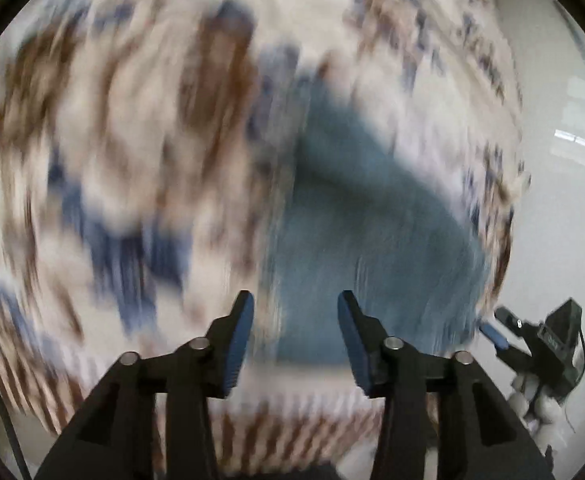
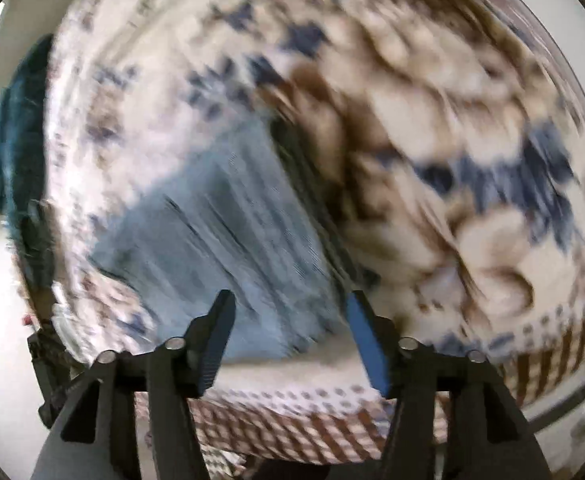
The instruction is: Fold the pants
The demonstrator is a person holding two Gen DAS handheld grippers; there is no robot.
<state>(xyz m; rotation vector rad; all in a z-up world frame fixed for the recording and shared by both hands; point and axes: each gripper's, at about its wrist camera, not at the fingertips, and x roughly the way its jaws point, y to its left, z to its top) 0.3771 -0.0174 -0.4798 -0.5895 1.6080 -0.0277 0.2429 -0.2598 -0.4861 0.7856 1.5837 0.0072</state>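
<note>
Blue pants lie flat on a patterned cloth, ahead of and below both tongs; both views are motion-blurred. The left tongs and right tongs stand apart and empty, over the pants' near edge. The long axis runs away from the tongs; neither seems nearer.

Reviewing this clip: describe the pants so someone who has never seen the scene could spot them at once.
A big patterned cloth in cream, brown and navy fills both wrist views. On it, just ahead of the open left gripper and open right gripper, lie the pants. They are the only plain patch: solid light blue, unpatterned, though motion-blurred.
</note>
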